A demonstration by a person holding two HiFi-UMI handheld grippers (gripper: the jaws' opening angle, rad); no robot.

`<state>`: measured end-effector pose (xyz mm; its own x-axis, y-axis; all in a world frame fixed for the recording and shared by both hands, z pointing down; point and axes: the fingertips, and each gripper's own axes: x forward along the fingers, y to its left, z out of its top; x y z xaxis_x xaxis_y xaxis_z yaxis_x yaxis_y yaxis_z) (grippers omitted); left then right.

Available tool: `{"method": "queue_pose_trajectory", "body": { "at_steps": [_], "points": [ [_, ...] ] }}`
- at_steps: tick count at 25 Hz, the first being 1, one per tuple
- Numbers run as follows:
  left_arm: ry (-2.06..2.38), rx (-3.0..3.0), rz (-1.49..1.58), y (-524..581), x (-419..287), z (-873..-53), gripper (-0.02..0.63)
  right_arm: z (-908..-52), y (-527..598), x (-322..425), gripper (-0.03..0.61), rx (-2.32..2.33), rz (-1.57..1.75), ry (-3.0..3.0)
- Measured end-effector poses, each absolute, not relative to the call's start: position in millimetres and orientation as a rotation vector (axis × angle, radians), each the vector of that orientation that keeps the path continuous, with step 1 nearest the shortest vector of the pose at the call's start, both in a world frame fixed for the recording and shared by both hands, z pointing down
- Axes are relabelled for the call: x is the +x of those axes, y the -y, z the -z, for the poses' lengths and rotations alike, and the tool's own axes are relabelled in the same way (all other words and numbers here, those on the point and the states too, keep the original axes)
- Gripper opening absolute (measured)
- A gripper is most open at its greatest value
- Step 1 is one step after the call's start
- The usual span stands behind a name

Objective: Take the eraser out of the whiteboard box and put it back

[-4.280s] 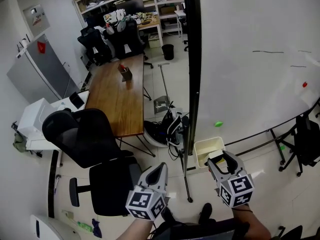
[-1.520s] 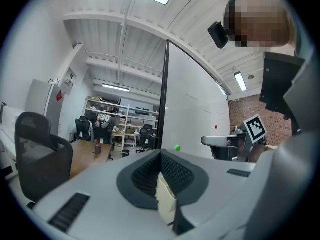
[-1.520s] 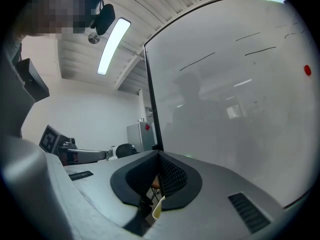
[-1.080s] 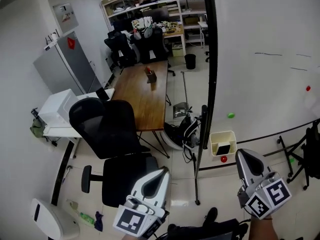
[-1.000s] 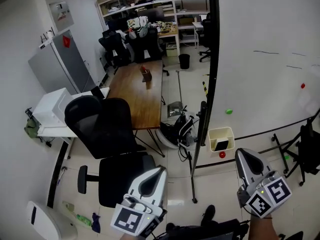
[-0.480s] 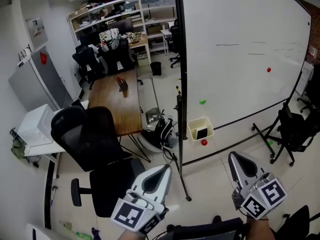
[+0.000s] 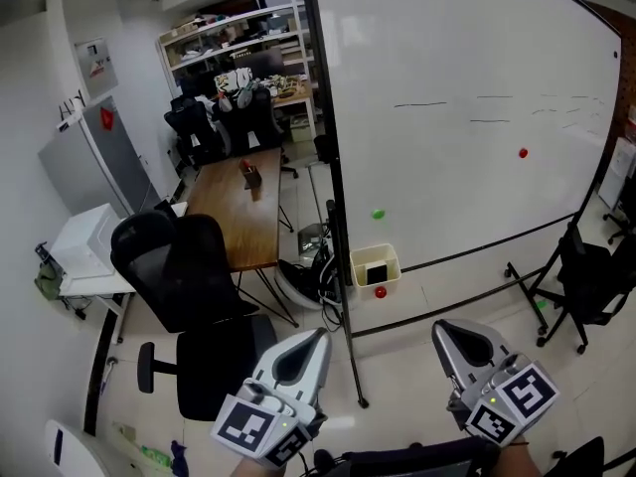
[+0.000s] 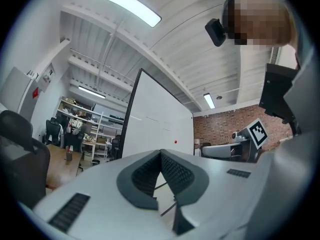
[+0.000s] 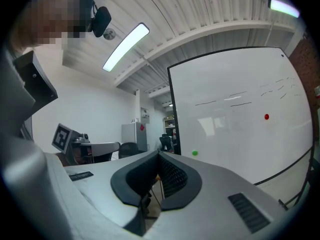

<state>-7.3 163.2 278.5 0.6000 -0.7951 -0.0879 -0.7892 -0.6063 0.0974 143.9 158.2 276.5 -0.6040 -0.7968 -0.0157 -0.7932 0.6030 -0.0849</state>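
Note:
A small cream whiteboard box (image 7: pixel 376 263) hangs at the lower left corner of the whiteboard (image 7: pixel 467 68), and the dark eraser (image 7: pixel 377 272) sits inside it. Both grippers are well back from the board, low in the head view. My left gripper (image 7: pixel 319 334) (image 8: pixel 161 153) is shut with nothing between its jaws. My right gripper (image 7: pixel 438 326) (image 9: pixel 159 154) is shut and empty too, and points level toward the board. The box does not show in either gripper view.
A red magnet (image 7: pixel 380 292) sits just under the box, a green one (image 7: pixel 378 214) above it and another red one (image 7: pixel 523 152) further right. A black office chair (image 7: pixel 179 266) and a wooden table (image 7: pixel 238 202) stand left. Another black chair (image 7: pixel 591 276) stands right.
Both grippers have drawn back from the board, so the box looks smaller and farther off. A few seconds ago the right gripper was at the box; the eraser now lies inside.

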Motion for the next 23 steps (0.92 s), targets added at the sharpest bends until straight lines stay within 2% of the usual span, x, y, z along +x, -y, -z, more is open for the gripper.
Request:
{"method": "queue_pose_trajectory", "body": {
  "at_steps": [8,23],
  "points": [
    [1.452,2.693,0.115,-180,8,-290,0.028,-280,-166,162,0.017,-1.312,0.125,-2.785],
    [1.481,2.672,0.118,-184,-8,-293,0.028,-280,-165,152,0.017,-1.299,0.129,-2.786]
  ]
}}
